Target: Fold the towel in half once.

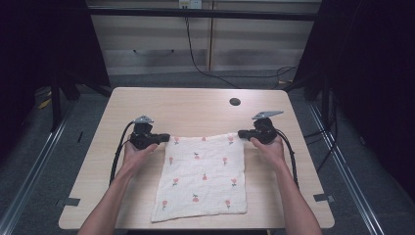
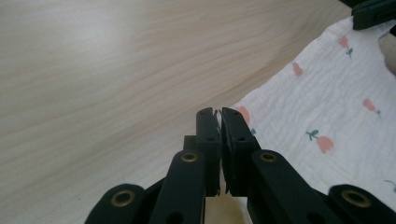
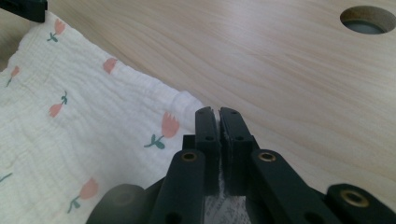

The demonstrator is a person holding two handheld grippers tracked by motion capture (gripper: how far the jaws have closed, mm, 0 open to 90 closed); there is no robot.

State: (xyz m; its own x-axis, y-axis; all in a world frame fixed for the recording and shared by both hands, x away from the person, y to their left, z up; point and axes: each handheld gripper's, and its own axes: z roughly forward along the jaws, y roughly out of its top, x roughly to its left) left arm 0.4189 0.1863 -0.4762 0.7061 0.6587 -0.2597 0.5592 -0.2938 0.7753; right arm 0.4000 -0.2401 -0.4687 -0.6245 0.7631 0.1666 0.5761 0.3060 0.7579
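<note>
Pinching the far left corner of the cloth (image 1: pixel 203 177), the left hand-held gripper (image 1: pixel 166 137) has its jaws clamped nearly together; in the left gripper view a sliver of white fabric shows between the pads. The right hand-held gripper (image 1: pixel 241 133) is likewise clenched on the far right corner, with a strip of fabric caught in the narrow gap between its jaws in the right gripper view. Each sits in one of the person's hands. The cloth lies on the wooden bench (image 1: pixel 147 105), its near part flat towards the person's edge, its far edge stretched between the two grippers and perhaps lifted a little off the surface, though the high view is too coarse to be sure. Fabric is white, crinkled, printed with small pink tulips on green stems. A round hole (image 1: pixel 235 102) sits in the bench beyond the right hand-held gripper.
</note>
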